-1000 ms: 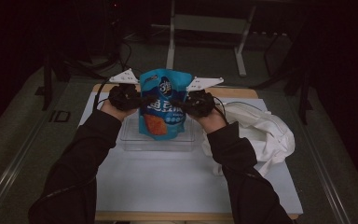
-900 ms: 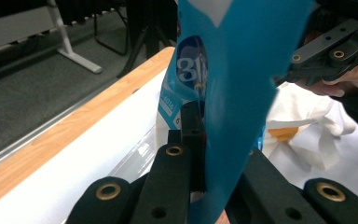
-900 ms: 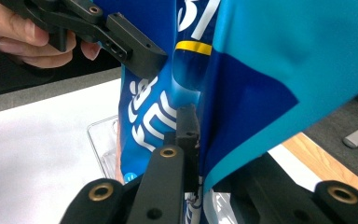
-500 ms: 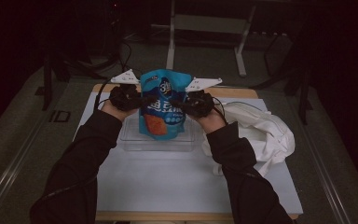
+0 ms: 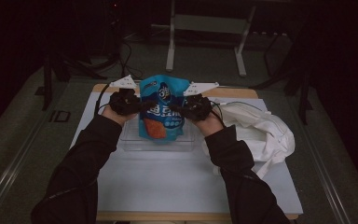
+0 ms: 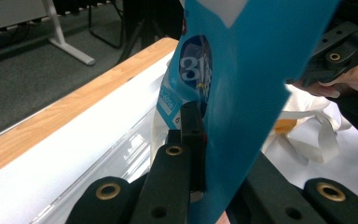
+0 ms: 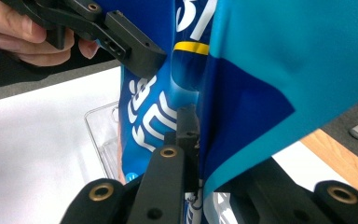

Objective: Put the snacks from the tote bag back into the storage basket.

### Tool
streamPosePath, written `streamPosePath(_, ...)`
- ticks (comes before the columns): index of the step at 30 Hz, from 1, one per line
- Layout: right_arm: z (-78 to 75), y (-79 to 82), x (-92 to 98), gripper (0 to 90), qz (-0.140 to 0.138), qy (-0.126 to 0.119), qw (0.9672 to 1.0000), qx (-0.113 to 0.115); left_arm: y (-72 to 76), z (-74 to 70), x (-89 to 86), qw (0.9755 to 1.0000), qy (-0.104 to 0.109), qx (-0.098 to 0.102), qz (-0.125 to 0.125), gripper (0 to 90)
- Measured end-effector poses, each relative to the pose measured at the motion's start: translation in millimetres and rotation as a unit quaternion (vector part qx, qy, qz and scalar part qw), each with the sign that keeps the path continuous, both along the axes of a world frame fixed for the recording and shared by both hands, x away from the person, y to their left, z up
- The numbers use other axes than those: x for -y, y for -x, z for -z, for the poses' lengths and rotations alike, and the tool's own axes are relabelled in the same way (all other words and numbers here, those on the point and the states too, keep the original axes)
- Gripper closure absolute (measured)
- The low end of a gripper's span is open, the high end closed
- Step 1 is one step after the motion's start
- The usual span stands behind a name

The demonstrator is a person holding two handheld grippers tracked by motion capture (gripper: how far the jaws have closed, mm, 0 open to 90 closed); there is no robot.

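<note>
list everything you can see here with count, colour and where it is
snack bag: 1, blue with orange patch, upright over the tray, pinched on both sides
clear plastic tray: 1, transparent, table centre under the bag
white cloth bag: 1, white, right of the tray
table: 1, white mat on wood top
left gripper: 1, black, shut on the bag's left edge
right gripper: 1, black, shut on the bag's right edge
sleeves: 2, black, from the bottom
</note>
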State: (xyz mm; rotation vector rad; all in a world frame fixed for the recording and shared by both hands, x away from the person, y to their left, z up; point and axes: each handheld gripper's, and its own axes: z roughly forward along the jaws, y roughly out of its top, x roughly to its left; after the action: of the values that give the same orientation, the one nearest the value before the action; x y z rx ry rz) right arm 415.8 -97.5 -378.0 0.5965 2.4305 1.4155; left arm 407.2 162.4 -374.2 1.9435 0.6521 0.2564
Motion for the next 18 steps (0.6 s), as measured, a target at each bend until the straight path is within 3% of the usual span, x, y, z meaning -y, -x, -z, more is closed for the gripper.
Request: streamPosePath(18,25.4,-0.2,0.6,85.9,0.0,0.016,0.9997,-0.017,-2.4,28.9,1.4,0.9997,-0.005,-0.015,0.019,90.0)
